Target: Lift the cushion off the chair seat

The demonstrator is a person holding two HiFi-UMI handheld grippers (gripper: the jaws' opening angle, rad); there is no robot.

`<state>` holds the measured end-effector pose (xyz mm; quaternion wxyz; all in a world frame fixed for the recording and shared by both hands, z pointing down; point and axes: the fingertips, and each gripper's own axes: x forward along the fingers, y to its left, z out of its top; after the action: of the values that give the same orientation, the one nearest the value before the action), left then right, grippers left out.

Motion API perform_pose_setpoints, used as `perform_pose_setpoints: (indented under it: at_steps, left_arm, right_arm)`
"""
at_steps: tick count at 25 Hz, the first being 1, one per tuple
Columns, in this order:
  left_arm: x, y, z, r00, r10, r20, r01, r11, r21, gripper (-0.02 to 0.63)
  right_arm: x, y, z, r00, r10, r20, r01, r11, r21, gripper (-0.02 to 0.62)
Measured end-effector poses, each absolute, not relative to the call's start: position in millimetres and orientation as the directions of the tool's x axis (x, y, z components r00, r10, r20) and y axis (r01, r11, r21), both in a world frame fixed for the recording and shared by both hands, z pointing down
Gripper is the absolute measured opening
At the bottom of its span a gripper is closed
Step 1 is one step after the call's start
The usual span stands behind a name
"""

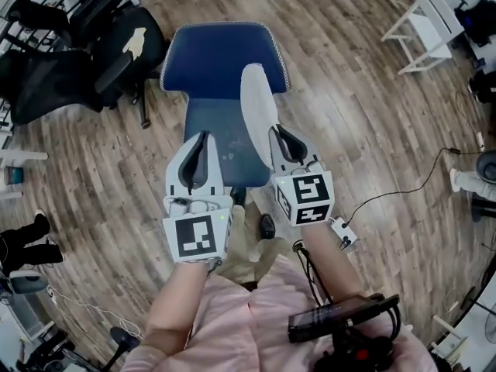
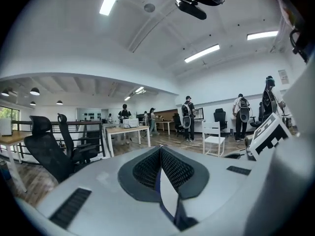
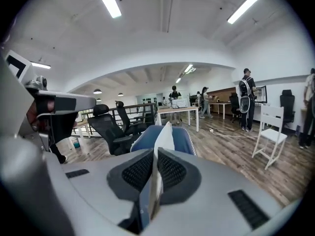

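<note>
With left gripper (image 1: 203, 136) and right gripper (image 1: 273, 130) both clamped on the cushion (image 1: 221, 56), raise evenly off the chair seat (image 1: 231, 147).

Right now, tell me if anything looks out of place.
The cushion looks askew: pinched in the right gripper, it stands on edge, white side showing, over the blue chair rather than lying flat.

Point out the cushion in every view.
Head view: cushion, a pale strip at centre, over the blue chair.
Left gripper view: thin blue-white sliver between the shut jaws, bottom centre.
Right gripper view: rises from the shut jaws, centre.
Shared landmark: white chair.
</note>
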<state>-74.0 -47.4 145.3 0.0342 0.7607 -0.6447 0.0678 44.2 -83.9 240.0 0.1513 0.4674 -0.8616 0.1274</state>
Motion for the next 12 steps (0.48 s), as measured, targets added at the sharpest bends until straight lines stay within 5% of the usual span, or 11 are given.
perform_pose_setpoints:
  at_steps: [12]
  left_arm:
    - [-36,0,38,0.179,-0.983,-0.038,-0.98,-0.175,-0.099,0.014]
  right_arm:
    - [75,-35,99,-0.538,-0.822,0.189,-0.835,0.55,0.017,0.029]
